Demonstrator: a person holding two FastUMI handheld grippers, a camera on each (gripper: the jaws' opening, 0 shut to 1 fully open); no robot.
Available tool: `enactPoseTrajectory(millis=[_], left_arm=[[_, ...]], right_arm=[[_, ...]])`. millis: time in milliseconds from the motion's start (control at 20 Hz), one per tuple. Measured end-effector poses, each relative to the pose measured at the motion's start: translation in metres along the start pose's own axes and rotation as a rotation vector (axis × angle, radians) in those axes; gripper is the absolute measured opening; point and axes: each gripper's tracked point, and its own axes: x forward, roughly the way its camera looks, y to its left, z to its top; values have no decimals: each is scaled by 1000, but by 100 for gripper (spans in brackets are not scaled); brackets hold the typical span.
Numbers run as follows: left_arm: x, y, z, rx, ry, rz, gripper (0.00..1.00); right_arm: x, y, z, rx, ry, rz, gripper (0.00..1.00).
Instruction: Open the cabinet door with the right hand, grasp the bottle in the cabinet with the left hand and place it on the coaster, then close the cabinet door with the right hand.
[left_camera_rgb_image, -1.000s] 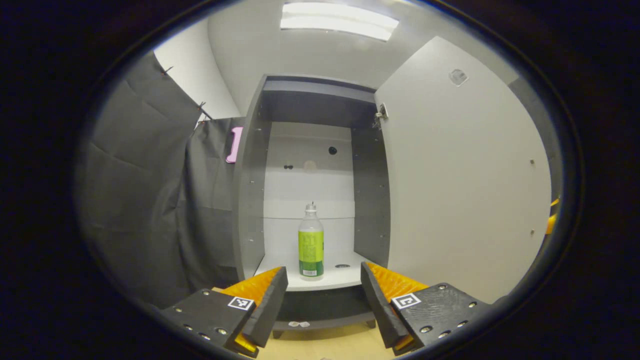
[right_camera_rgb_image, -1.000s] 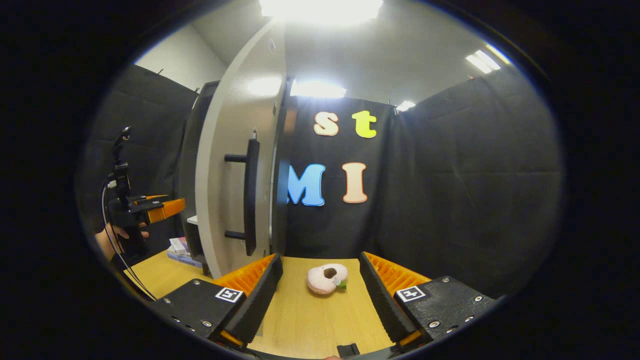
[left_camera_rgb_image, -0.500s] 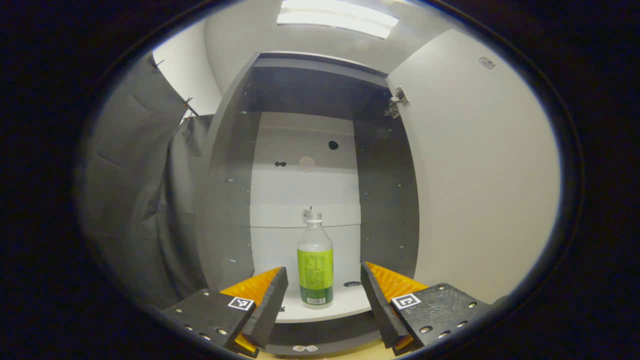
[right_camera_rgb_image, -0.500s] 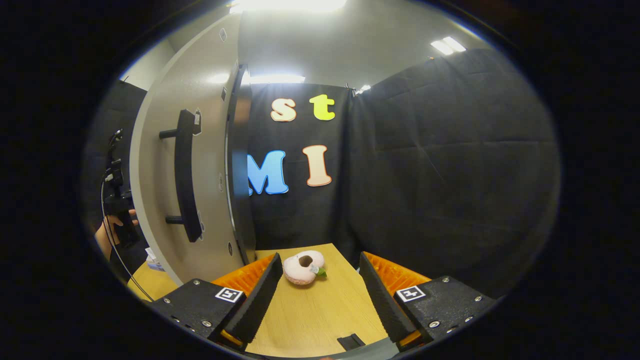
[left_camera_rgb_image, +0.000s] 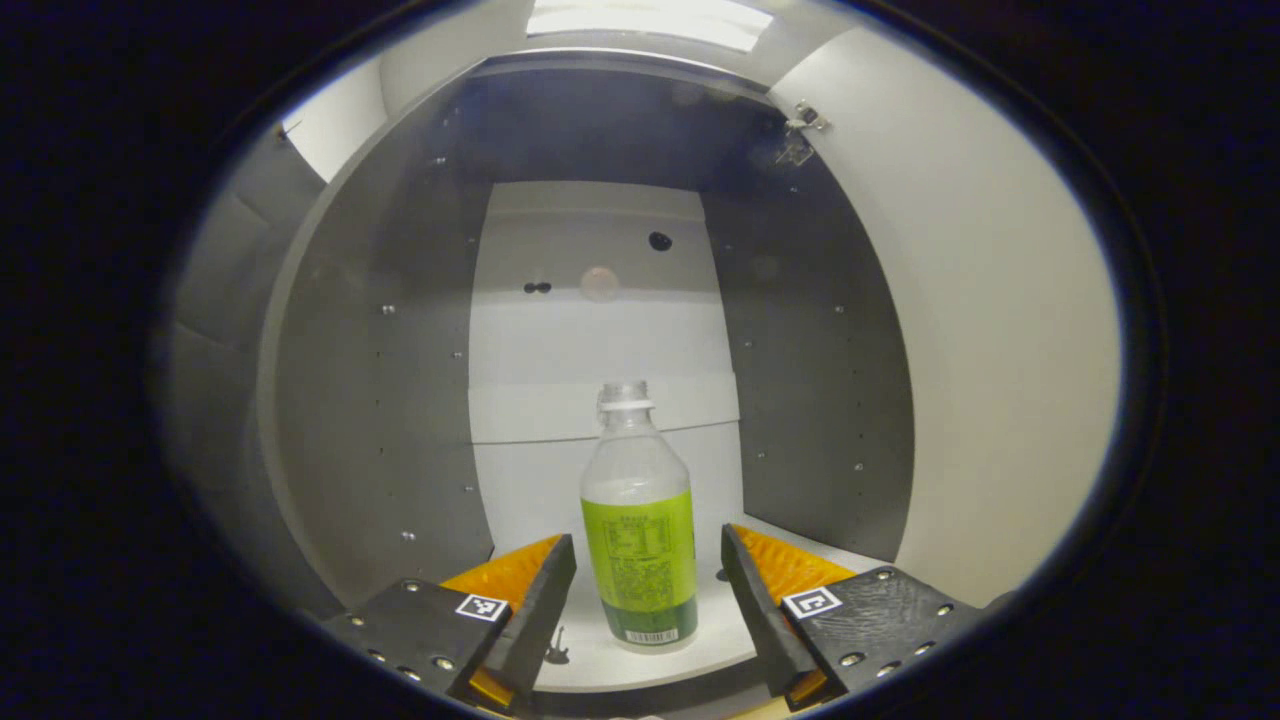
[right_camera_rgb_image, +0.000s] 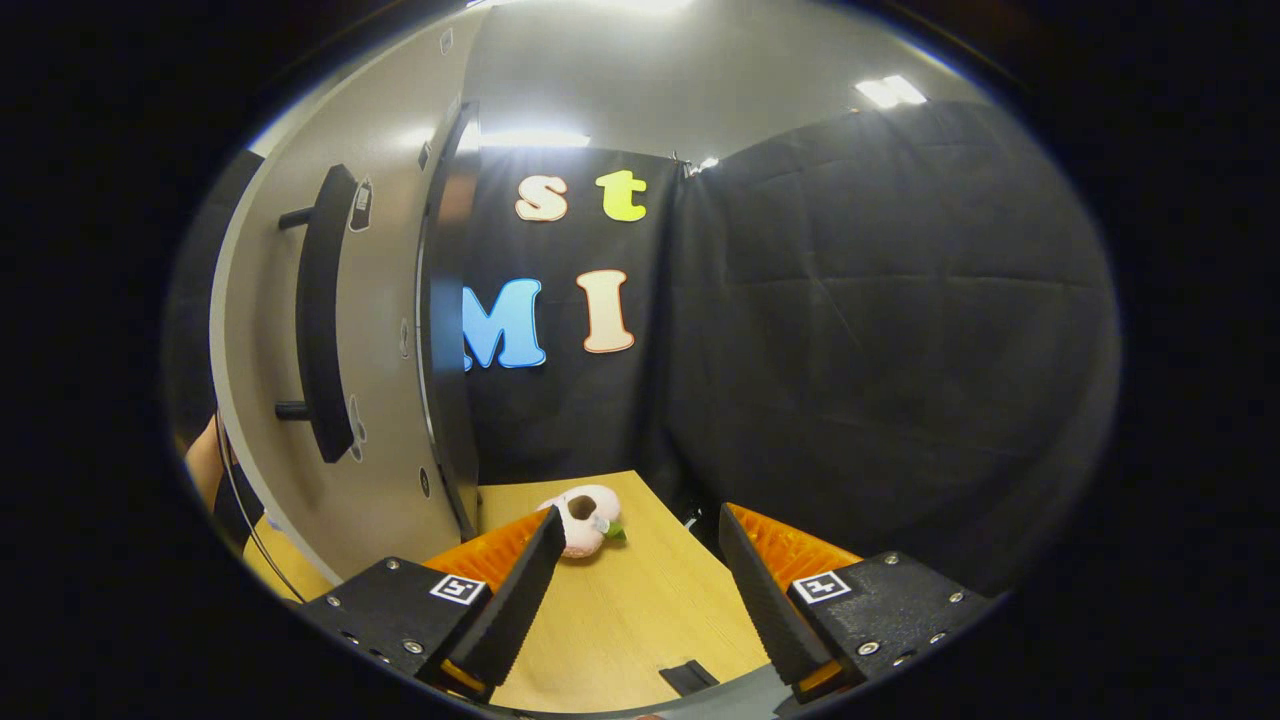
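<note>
A clear bottle (left_camera_rgb_image: 638, 520) with a green label and a white cap stands upright on the white shelf (left_camera_rgb_image: 640, 660) inside the open cabinet. My left gripper (left_camera_rgb_image: 648, 600) is open, one finger on each side of the bottle's lower half, with a gap on both sides. The cabinet door (left_camera_rgb_image: 1000, 330) stands swung open to the right in the left gripper view. In the right gripper view the door (right_camera_rgb_image: 380, 330) and its dark bar handle (right_camera_rgb_image: 318, 320) lie to the left. My right gripper (right_camera_rgb_image: 635, 590) is open over the wooden table (right_camera_rgb_image: 620, 610), holding nothing.
A pink doughnut-shaped soft toy (right_camera_rgb_image: 582, 518) lies on the table beyond my right gripper's left finger. A small dark flat piece (right_camera_rgb_image: 688, 676) lies on the table near its right finger. A hand (right_camera_rgb_image: 205, 465) shows past the door's left edge. Black cloth closes the booth behind.
My left gripper has moved forward into the cabinet, so the bottle now stands between its fingers. My right gripper has swung right, away from the door handle; the toy has drifted left in its view.
</note>
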Motion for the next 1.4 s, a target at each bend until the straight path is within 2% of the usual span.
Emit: enactPoseTrajectory(millis=[100, 150, 200, 250, 300, 350, 400, 450, 550, 600, 1050, 1200, 1250, 1300, 1350, 1400], left_arm=[[10, 3, -7, -5, 16, 11, 84], [14, 5, -10, -6, 23, 16, 88], [19, 5, -12, -7, 24, 16, 84], [22, 5, -14, -6, 34, 16, 88], [23, 6, -19, -2, 50, 16, 84], [25, 4, -20, -4, 60, 8, 88], [23, 4, -21, -12, 59, 15, 87], [20, 3, -17, -19, 62, 16, 66], [12, 5, -13, -37, 60, 17, 66], [5, 5, -10, -41, 55, 20, 62], [-75, 18, 20, -41, -7, 87, 62], [-102, 20, 25, -39, -19, 116, 67], [-111, 22, 24, -36, -17, 127, 66], [-127, 24, 21, -35, -15, 138, 62], [-140, 25, 19, -34, -14, 148, 67], [-151, 26, 17, -30, -13, 157, 67]], right_arm=[[4, 0, -4, 3, 12, -3, 96], [4, -1, -5, 6, 15, -5, 95], [5, -2, -7, 7, 16, -8, 95], [5, -3, -7, 7, 17, -11, 95], [6, -4, -7, 7, 17, -11, 95], [5, -4, -7, 7, 15, -7, 96], [6, -4, -5, 7, 12, -2, 95], [5, -4, -4, 7, 9, 3, 96], [3, -6, -3, 9, 4, 14, 95], [3, -7, -3, 11, 3, 23, 95], [-8, -9, 7, 5, -26, 125, 96], [-14, -12, 7, 2, -32, 161, 95], [-16, -12, 7, 1, -31, 174, 95], [-18, -12, 7, -2, -31, 186, 95], [-21, -12, 6, -5, -31, 199, 95], [-23, -13, 6, -9, -33, 210, 95]])
